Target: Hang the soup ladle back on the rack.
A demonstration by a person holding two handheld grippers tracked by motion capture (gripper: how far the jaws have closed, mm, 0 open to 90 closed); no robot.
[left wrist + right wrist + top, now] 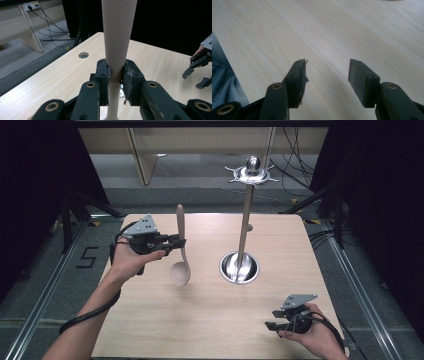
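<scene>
A pale wooden spoon hangs upright over the left half of the table, bowl down and handle up. My left gripper is shut on its handle; in the left gripper view both pads press the spoon's handle where it narrows. A tall metal utensil stand with a round base and a star-shaped hook top rises right of the spoon. My right gripper rests low near the table's front right corner, open, its fingers apart over bare wood with nothing between them.
The light wooden table has a small round hole near one edge. Cables and a wooden furniture leg lie on the grey floor beyond the far edge. Dark curtains flank both sides.
</scene>
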